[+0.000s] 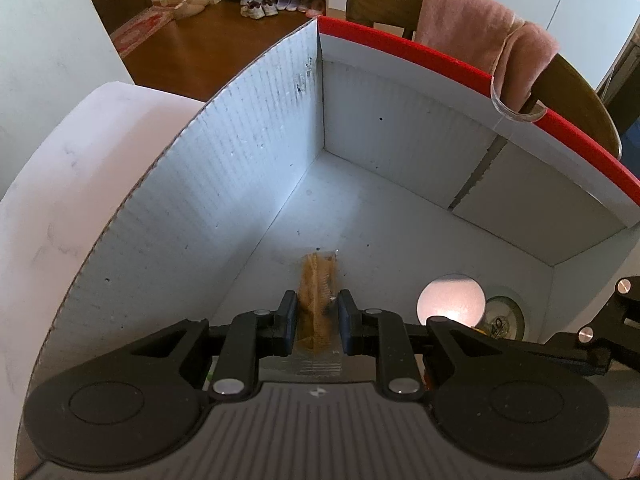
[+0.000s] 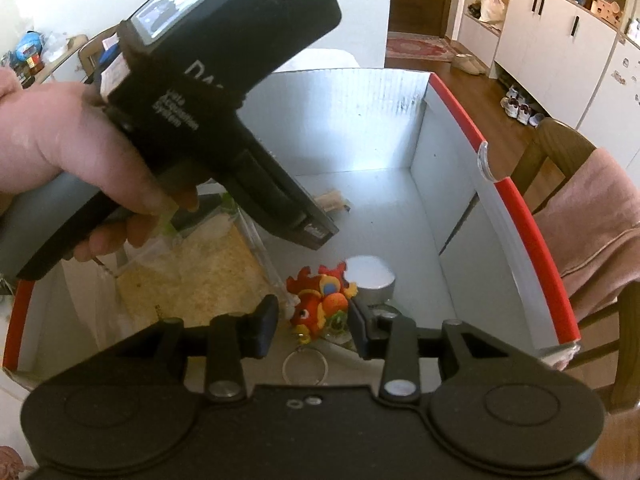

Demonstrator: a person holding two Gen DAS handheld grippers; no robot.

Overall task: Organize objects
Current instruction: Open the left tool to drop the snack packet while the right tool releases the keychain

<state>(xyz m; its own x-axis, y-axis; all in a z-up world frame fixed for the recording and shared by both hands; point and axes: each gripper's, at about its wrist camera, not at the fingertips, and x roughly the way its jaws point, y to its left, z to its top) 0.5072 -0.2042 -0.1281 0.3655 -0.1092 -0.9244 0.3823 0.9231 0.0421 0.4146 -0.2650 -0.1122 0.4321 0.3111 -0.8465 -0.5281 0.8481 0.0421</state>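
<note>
Both fisheye views look steeply down from close above into the same white cardboard box [image 1: 248, 184] with a red rim, the left one low inside facing its far corner, the right one higher and farther back, taking in the left device [image 2: 224, 92] and the chair [image 2: 560, 152] beyond.

You're working in a home: shoes [image 1: 259, 5] are lining the wood floor [image 1: 208, 46] by white cupboards [image 2: 554, 36], a rug [image 2: 416, 46] is lying at a doorway, and a pink towel [image 1: 476, 36] is hanging over a chair [image 1: 380, 4].
</note>
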